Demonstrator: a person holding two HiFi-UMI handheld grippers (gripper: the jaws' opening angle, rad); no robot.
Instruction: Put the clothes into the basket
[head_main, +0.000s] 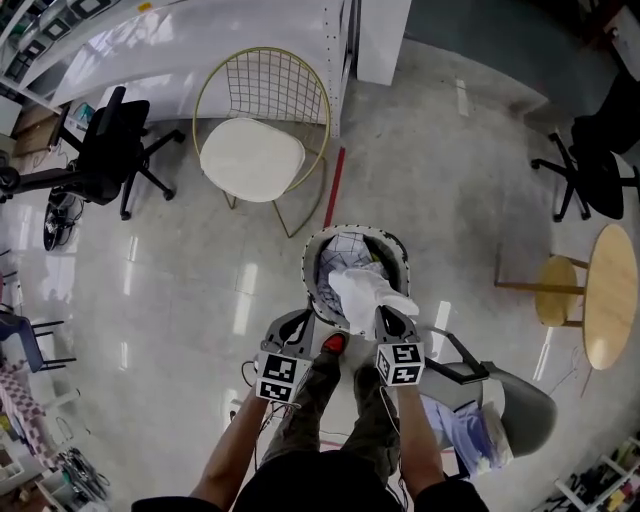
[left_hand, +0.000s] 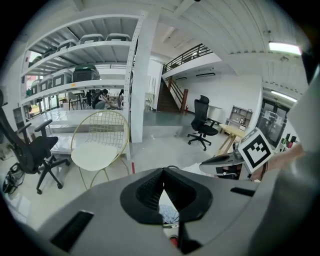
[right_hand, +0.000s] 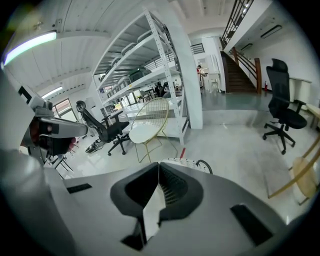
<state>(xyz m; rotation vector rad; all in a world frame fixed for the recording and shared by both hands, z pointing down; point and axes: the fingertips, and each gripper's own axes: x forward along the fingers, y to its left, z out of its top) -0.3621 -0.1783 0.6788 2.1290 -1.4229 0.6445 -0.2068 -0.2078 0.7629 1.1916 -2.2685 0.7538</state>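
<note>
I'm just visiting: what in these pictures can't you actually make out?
Head view: what lies deeper in the basket; the white garment held by the right hand-held gripper covers it.
Head view: how many clothes lie on the grey chair; the person's arm hides part.
Right gripper view: most of the basket; the hand-held gripper's own body blocks it.
Left gripper view: the people in the background, too small.

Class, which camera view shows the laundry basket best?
Head view: it looks down into the basket, most of its rim visible. The right gripper view catches only a rim sliver; the left gripper view hides it.
</note>
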